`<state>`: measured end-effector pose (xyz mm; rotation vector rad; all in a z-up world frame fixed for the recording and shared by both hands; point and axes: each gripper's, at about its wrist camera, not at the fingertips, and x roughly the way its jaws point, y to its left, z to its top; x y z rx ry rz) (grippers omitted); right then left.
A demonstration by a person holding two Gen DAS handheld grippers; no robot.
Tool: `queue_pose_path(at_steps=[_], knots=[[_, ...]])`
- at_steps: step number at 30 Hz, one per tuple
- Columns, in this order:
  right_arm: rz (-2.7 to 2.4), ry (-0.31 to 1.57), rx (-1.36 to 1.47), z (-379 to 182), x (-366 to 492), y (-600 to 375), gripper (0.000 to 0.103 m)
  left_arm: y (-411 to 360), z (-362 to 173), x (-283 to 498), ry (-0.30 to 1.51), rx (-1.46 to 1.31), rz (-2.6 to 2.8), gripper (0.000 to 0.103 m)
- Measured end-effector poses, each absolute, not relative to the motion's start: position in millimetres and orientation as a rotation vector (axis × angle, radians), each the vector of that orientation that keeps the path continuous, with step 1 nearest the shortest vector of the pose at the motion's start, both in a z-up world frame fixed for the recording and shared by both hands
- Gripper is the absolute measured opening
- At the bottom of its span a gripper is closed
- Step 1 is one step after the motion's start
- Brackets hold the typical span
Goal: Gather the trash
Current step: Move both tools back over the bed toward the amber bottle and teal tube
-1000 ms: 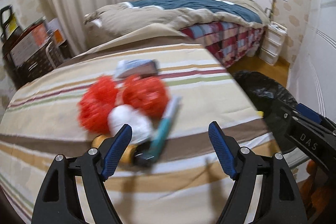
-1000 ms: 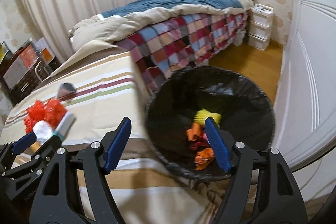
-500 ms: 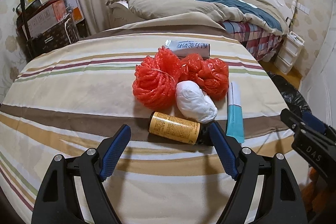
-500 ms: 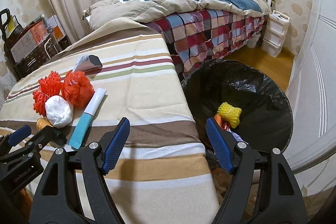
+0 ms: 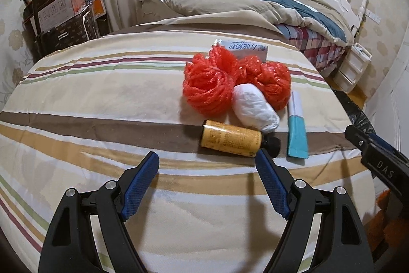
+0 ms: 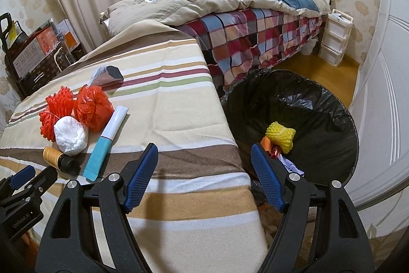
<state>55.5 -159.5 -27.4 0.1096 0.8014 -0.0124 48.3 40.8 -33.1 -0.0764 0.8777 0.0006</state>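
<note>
Trash lies on a striped cloth surface (image 5: 102, 99): two red net bundles (image 5: 208, 88) (image 5: 271, 79), a white crumpled wad (image 5: 254, 108), a yellow bottle (image 5: 230, 137) with a black cap, a teal-and-white tube (image 5: 296, 129) and a white packet (image 5: 245, 49). My left gripper (image 5: 207, 179) is open and empty, just short of the yellow bottle. My right gripper (image 6: 204, 174) is open and empty over the cloth's right edge, beside a black-lined bin (image 6: 319, 104) holding a yellow foam net (image 6: 280, 136) and orange scraps. The trash also shows in the right wrist view, with the white wad (image 6: 70, 134) at the left.
A bed with a plaid cover (image 6: 255, 40) stands behind the bin. A white drawer unit (image 6: 334, 40) is by the far wall. Boxes and a cart (image 5: 58, 14) stand at the back left. A white door (image 6: 383, 94) is to the right.
Both grippers swung left, away from the bin toward the trash pile. The left view now centres on the pile with the yellow bottle close ahead. Both stayed open.
</note>
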Motion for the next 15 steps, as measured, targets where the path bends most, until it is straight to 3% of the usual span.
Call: queue_pose_path(at_steps=[15], knots=[[-0.010, 0.815, 0.112, -29.3, 57.8, -158.1, 0.073, 20.7, -39.1, 64.0, 0.892, -0.032, -0.008, 0.081]])
